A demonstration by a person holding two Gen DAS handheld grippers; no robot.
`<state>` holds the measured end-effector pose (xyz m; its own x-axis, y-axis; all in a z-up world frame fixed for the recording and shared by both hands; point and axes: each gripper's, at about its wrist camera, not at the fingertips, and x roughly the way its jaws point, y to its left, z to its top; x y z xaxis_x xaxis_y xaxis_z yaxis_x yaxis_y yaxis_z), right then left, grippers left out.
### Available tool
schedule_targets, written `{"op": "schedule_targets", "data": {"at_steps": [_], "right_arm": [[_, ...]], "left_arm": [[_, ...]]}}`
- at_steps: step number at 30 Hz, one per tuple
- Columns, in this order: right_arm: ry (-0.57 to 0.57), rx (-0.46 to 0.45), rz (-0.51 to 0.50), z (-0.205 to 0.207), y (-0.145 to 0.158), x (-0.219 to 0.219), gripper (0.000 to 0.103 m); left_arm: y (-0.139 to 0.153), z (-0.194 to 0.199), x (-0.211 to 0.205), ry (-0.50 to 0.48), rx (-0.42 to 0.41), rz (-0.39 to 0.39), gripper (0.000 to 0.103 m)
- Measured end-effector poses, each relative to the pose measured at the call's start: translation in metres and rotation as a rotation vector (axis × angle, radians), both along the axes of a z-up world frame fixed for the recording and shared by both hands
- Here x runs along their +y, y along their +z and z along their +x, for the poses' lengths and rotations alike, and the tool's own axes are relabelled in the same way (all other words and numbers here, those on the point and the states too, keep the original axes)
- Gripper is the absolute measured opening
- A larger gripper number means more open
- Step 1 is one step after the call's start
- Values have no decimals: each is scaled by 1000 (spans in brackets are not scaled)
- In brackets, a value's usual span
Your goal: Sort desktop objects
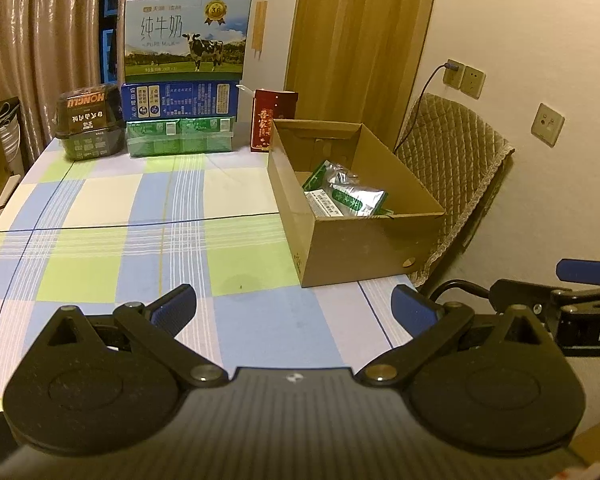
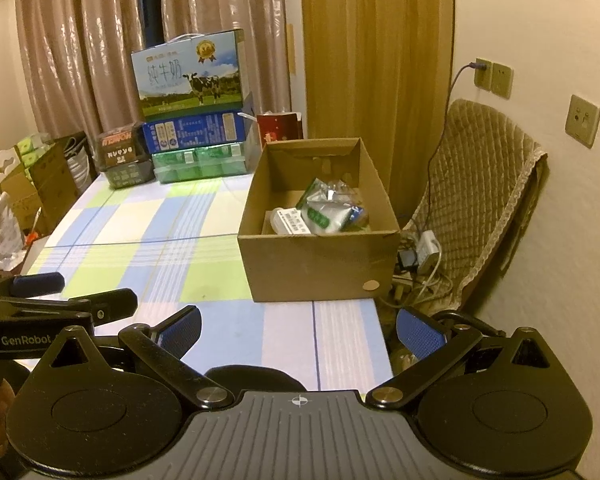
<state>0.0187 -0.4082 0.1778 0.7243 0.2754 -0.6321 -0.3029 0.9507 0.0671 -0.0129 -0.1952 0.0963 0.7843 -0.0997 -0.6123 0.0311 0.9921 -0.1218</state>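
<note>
Left gripper [image 1: 294, 310]: hovering low over the near edge of the table, jaws spread wide, blue pads gripping nothing.
Right gripper [image 2: 300, 334]: sitting at the table's near right corner, jaws likewise standing wide apart and carrying nothing; its right pad is hanging past the table edge.
Grippers together: lying side by side; each one is showing at the border of the other's view.
Table [image 1: 100, 208]: wearing a checked cloth in blue, green and cream; the stretch just ahead of both grippers is showing only cloth.
Cardboard box [image 1: 352, 248]: standing open on the table's right side, beyond the grippers, its right wall running along the table edge.
Box contents: silver-and-green foil packets [image 1: 350, 194] lying in a heap against the near right inner corner, with a white printed packet [image 2: 290, 221] resting beside them.
Far end of table: a milk carton [image 1: 186, 38] sitting on a blue carton and a green shrink-wrapped pack; a dark tub [image 1: 90, 120] standing left of that stack, a red carton [image 1: 270, 120] standing right of it, just behind the box.
Beyond the table: a quilted chair [image 2: 484, 200] leaning near the wall.
</note>
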Motion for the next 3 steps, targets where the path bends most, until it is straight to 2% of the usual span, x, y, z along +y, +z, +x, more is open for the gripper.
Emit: {"op": "schedule_targets", "data": {"at_steps": [3], "right_arm": [[-3, 0, -1, 1, -1, 1, 101]], "left_arm": [[-2, -1, -2, -9, -14, 30, 102]]}}
